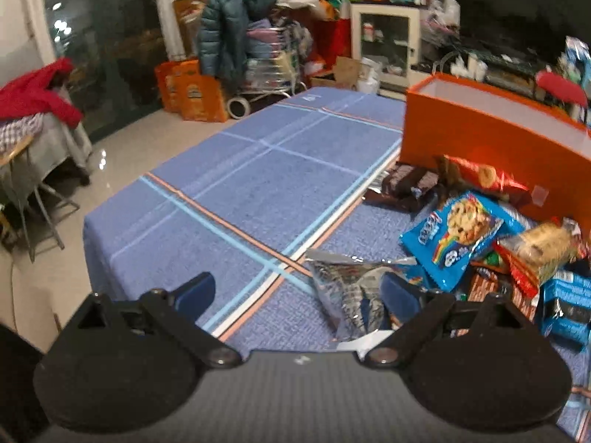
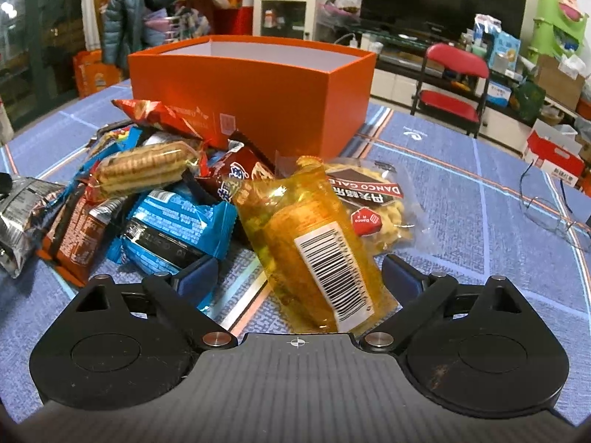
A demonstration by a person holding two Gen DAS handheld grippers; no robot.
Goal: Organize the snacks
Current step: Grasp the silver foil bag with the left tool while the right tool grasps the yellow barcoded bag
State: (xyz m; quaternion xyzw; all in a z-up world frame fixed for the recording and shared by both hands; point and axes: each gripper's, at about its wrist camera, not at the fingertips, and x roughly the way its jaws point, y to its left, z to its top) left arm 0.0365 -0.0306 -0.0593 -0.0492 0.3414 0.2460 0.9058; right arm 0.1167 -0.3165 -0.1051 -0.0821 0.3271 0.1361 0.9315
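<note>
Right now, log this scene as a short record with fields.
surface: table with blue plaid cloth
container: orange box, open, interior not visible
snacks: pile in front of the box
left gripper: open, silver bag between the fingers
right gripper: open, yellow pack between the fingers, not clamped
aside: glasses on the cloth, right

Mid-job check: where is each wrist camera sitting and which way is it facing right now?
Left wrist: on the left gripper, facing along the blue tablecloth; open fingers visible, silver bag between them.
Right wrist: on the right gripper, facing the snack pile and orange box; open fingers flank the yellow packet.
Shared: orange box, silver bag, blue cookie packs, wafer roll.
</note>
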